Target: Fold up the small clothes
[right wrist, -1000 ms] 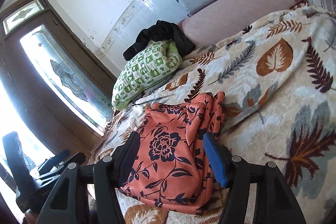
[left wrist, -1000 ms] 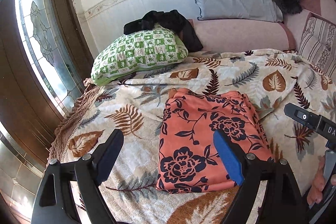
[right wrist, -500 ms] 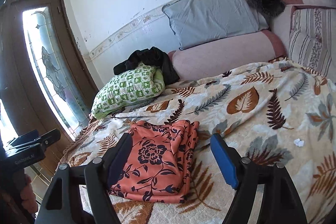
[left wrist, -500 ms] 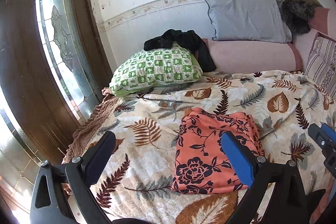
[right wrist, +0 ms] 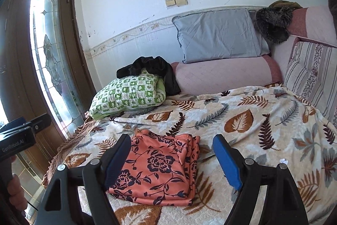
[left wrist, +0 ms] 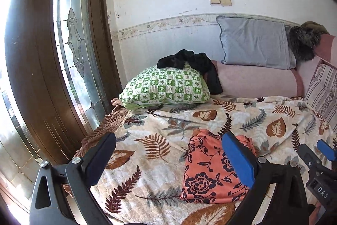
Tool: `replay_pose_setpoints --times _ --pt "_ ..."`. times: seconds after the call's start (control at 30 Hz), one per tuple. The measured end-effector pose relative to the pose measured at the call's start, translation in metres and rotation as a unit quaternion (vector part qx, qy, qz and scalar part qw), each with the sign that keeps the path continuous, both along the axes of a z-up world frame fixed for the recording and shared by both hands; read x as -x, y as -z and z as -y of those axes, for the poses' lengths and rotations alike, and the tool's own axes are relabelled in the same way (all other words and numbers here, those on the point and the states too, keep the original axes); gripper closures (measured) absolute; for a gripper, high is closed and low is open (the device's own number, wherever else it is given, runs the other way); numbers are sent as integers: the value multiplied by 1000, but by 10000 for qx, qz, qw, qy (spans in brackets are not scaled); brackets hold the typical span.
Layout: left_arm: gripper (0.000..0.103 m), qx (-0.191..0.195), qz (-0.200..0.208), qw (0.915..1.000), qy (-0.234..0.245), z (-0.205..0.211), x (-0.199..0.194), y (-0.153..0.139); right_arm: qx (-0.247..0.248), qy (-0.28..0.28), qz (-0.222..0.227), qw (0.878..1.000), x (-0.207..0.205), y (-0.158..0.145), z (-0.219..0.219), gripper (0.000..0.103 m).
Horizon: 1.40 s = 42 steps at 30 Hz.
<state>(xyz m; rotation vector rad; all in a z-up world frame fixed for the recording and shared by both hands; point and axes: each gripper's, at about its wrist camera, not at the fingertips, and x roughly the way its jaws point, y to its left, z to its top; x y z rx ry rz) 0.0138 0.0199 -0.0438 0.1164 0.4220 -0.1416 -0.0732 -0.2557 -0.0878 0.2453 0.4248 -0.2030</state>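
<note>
A folded orange garment with dark flowers (left wrist: 206, 170) (right wrist: 160, 163) lies flat on the leaf-patterned blanket (left wrist: 147, 140) (right wrist: 242, 119), near the bed's front edge. My left gripper (left wrist: 168, 138) hangs above and in front of it, open wide, with nothing between its fingers. My right gripper (right wrist: 172, 138) is also lifted clear of the garment; its jaws are opening and hold nothing. Each gripper shows at the edge of the other's view: the right one (left wrist: 316, 159) and the left one (right wrist: 21, 130), with a hand below it.
A green checked pillow (left wrist: 164, 85) (right wrist: 128, 94) with a black garment (left wrist: 189, 60) on it lies at the back left. A grey pillow (right wrist: 219, 35) leans on the wall above a pink bolster (right wrist: 225, 75). A wooden door with glass (left wrist: 69, 56) stands left of the bed.
Both grippers have risen and drawn back from the orange garment, and their jaws have widened. The garment lies still, folded on the blanket.
</note>
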Motion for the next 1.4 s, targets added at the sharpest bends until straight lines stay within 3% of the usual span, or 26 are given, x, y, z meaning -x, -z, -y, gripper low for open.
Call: replay_pose_setpoints --times 0.27,0.57,0.93,1.4 --pt "2 3 252 9996 -157 -11 7 -12 71 -192 64 9998 -4 -10 -17 20" --pt "2 125 -200 9996 -171 -17 -1 -11 78 -322 4 9995 -13 -10 -28 20" --pt "2 35 -85 9995 -306 -24 -6 -7 167 -530 -116 9984 -28 -7 -39 20" --pt "2 287 -91 9994 -194 -32 -15 -2 238 -695 -268 9969 -45 0 -52 20"
